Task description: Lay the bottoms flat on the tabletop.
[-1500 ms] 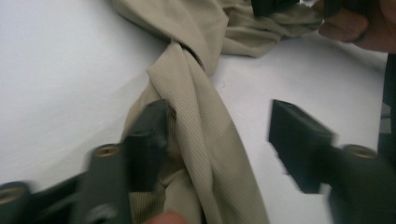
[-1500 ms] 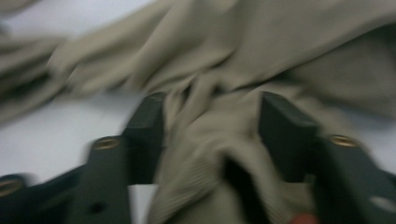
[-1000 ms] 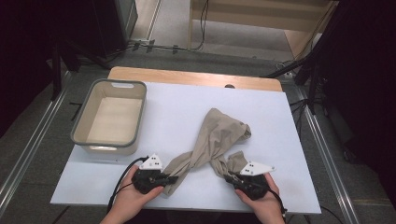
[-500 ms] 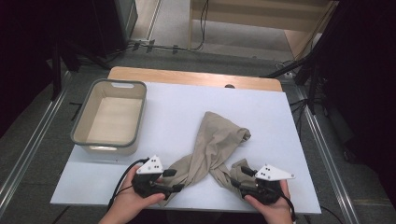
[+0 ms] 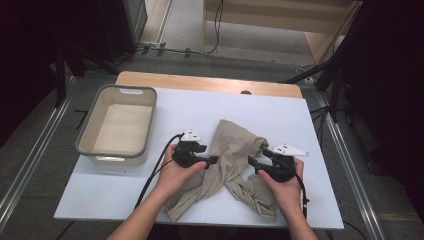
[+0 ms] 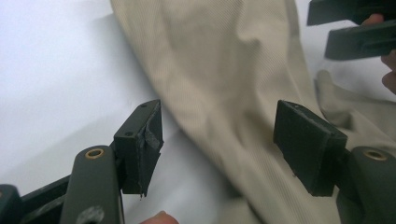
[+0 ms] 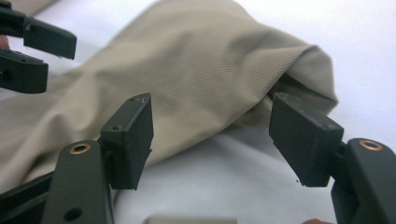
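A crumpled beige cloth [image 5: 232,150] lies on the white table top [image 5: 300,115], its two long ends trailing to the near edge. My left gripper [image 5: 214,160] sits at the cloth's left side and points right, toward it. In the left gripper view the left gripper [image 6: 219,126] has just been opening; cloth [image 6: 224,70] lies between the pads, unpressed. My right gripper [image 5: 254,161] faces it from the cloth's right side. In the right gripper view the right gripper [image 7: 212,126] has also just been opening, with a cloth fold [image 7: 196,60] just ahead of its pads and untouched.
A grey-rimmed beige bin [image 5: 112,154] stands empty at the table's left. A wooden strip [image 5: 200,82] runs along the far edge. Cables trail from both grippers toward the near edge. Bare white surface lies beyond the cloth.
Both grippers let go of the cloth's near ends, opened, and moved up the table to either side of its middle. The released ends now lie spread apart near the front edge.
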A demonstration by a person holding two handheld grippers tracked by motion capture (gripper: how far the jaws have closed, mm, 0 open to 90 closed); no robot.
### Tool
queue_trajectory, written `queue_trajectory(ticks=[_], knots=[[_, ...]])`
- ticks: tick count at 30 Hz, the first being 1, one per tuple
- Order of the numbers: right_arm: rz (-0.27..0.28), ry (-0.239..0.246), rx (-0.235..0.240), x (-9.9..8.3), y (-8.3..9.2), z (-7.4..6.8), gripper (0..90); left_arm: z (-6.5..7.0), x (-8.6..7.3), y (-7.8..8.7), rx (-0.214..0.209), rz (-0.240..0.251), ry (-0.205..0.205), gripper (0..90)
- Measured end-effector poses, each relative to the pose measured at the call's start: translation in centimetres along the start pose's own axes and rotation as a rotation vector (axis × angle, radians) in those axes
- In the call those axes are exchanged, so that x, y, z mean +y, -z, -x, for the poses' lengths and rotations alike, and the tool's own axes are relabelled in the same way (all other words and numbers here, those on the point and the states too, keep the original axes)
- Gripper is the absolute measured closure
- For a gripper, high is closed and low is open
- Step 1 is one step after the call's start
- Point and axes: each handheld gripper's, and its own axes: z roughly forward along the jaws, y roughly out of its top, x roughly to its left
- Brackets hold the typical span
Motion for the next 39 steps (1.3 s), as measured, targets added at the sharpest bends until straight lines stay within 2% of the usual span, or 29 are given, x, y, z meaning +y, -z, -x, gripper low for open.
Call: queue_trajectory(ticks=[2, 4, 5, 7, 9, 10, 12, 14, 21, 26, 30, 31, 32, 34, 37, 39], knots=[[-0.017, -0.008, -0.004, 0.2, -1.1, 0.2, 29.8, -0.5, 0.3, -1.0, -0.014, -0.004, 0.028, 36.0], [-0.02, -0.001, -0.028, 0.2, -1.9, 0.0, 33.6, -0.7, 0.3, -1.9, -0.01, -0.015, 0.041, 39.6], [-0.019, 0.0, -0.025, 0.1, -2.3, -0.2, 38.5, -0.7, 0.3, -2.1, -0.002, -0.02, 0.037, 44.7], [-0.025, 0.005, 0.003, -0.2, -3.0, -0.5, 50.8, -0.7, 0.0, -2.4, -0.016, -0.043, 0.02, 58.6], [-0.036, 0.048, -0.018, -0.4, -3.0, -1.2, 64.5, -0.5, -0.3, -2.1, -0.032, -0.056, -0.005, 78.1], [-0.032, 0.057, 0.0, -0.4, -2.9, -1.4, 70.7, -0.4, -0.5, -1.8, -0.035, -0.053, -0.01, 84.2], [-0.038, 0.056, 0.05, -0.7, -2.5, -1.7, 78.4, -0.2, -1.0, -1.1, -0.049, -0.047, -0.011, 87.6], [-0.052, 0.081, 0.07, -1.1, -2.0, -2.2, 83.7, 0.1, -1.7, -0.3, -0.067, -0.039, -0.015, 87.9], [-0.066, 0.131, 0.124, -3.1, 0.8, -4.1, 85.5, 1.1, -5.3, 3.4, -0.1, -0.05, -0.042, 88.1], [-0.093, 0.173, 0.156, -4.9, 2.9, -5.1, 86.2, 2.5, -7.7, 5.7, -0.145, -0.078, -0.09, 88.2], [-0.102, 0.199, 0.186, -5.5, 4.4, -5.7, 85.8, 3.8, -8.5, 7.3, -0.193, -0.107, -0.159, 88.1], [-0.102, 0.217, 0.193, -5.6, 4.7, -5.8, 81.7, 3.9, -8.6, 7.5, -0.2, -0.11, -0.167, 87.9], [-0.094, 0.237, 0.197, -5.6, 4.8, -5.8, 73.2, 4.0, -8.5, 7.7, -0.197, -0.102, -0.169, 87.1], [-0.069, 0.257, 0.194, -5.5, 4.9, -5.7, 57.3, 3.7, -8.1, 7.8, -0.193, -0.06, -0.153, 79.8], [-0.006, 0.206, 0.222, -4.5, 5.2, -4.8, 47.7, 3.2, -6.7, 7.5, -0.155, -0.011, -0.118, 61.6], [0.028, 0.202, 0.202, -3.5, 5.5, -4.4, 44.1, 3.0, -5.5, 7.1, -0.128, 0.015, -0.103, 51.7]])
